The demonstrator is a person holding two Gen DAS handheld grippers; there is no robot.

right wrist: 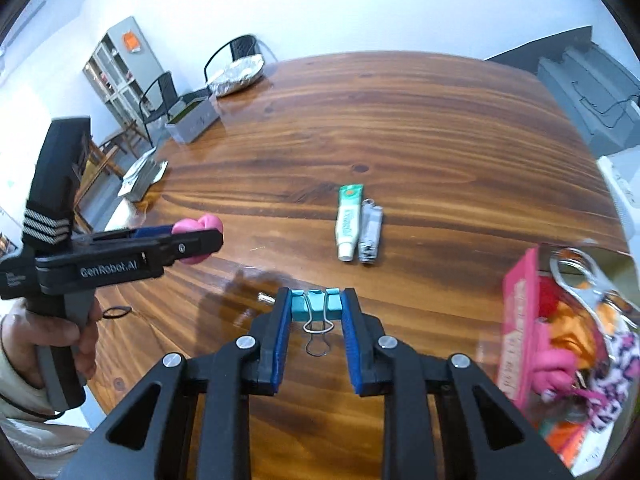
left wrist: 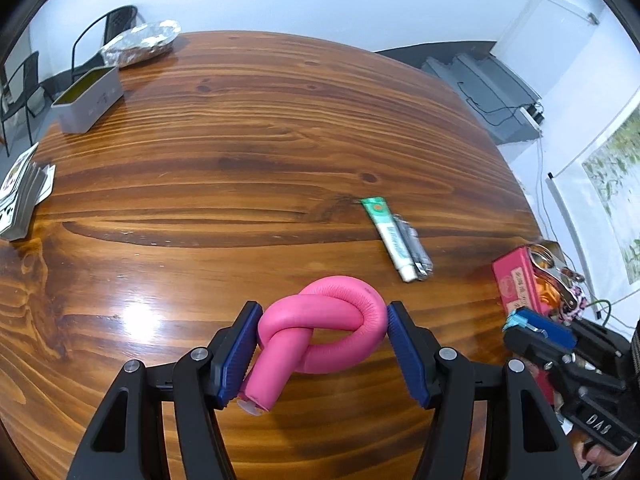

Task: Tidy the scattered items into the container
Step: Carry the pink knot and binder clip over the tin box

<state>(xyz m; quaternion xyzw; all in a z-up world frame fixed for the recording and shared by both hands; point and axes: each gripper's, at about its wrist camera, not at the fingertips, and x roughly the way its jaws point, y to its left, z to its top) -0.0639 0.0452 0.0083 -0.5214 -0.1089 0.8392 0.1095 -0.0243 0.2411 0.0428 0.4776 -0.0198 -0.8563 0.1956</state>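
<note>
**Both grippers loaded above the wooden table**

Glossy, striped wooden table [left wrist: 248, 128] fills the left wrist view, white walls behind it. The left gripper [left wrist: 322, 344] is clamped on a pink knotted foam roller [left wrist: 320, 332], a soft tube tied in a loop with one stub end hanging down. Farther off lie a green-and-white toothpaste tube [left wrist: 390, 236] and a nail clipper [left wrist: 414, 250], side by side and touching. At the right edge stands the pink container [left wrist: 516, 284].

From the right wrist view, the right gripper [right wrist: 316, 320] pinches a teal binder clip [right wrist: 316, 306], its wire handles dangling towards the camera. The container [right wrist: 520, 320], to the right, already holds keys and patterned fabric.
</note>
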